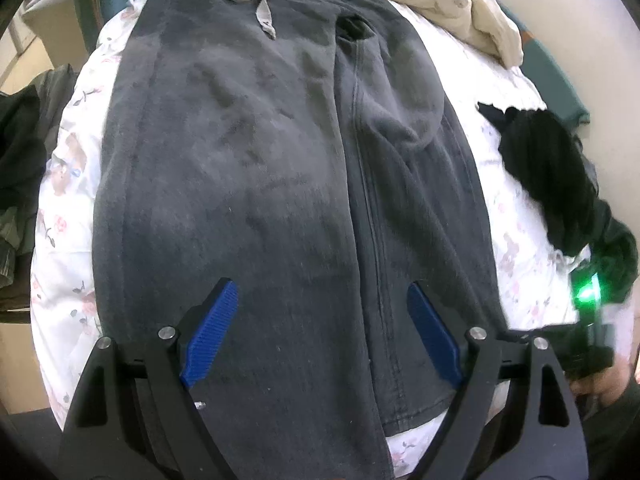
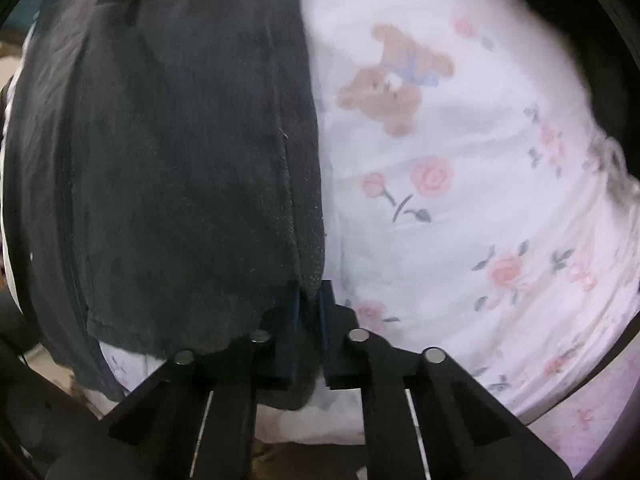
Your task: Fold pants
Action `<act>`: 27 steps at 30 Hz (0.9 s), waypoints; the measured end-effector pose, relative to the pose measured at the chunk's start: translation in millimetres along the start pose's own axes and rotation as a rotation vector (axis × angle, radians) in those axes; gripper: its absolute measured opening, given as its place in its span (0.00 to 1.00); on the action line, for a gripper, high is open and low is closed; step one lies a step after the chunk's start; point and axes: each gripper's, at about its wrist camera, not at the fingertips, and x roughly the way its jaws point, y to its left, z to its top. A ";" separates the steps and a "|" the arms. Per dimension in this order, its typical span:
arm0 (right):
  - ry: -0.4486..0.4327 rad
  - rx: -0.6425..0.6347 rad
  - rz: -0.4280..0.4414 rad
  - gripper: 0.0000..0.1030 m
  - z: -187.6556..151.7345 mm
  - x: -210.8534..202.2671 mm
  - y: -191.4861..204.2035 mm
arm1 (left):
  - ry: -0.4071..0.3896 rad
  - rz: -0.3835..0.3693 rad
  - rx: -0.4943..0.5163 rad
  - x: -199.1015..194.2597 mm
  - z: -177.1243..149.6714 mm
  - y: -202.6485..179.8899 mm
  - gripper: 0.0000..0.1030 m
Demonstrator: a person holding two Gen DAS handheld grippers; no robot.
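Pants (image 2: 168,168) edge in right gripper (image 2: 311,300)

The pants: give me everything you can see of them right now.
The pants are dark grey, soft, faded-looking fabric, lying flat and lengthwise on the floral bedsheet, waistband far from the left wrist camera with a pale grey drawstring loose on top. A seam runs down the middle and one leg overlaps the other. The left gripper hangs open above the legs. The right gripper is shut on a hem-end side edge.
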 end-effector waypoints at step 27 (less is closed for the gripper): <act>-0.003 0.013 0.153 0.03 13.3 3.4 7.1 | 0.342 -0.160 -0.080 83.1 -74.2 -31.8 0.66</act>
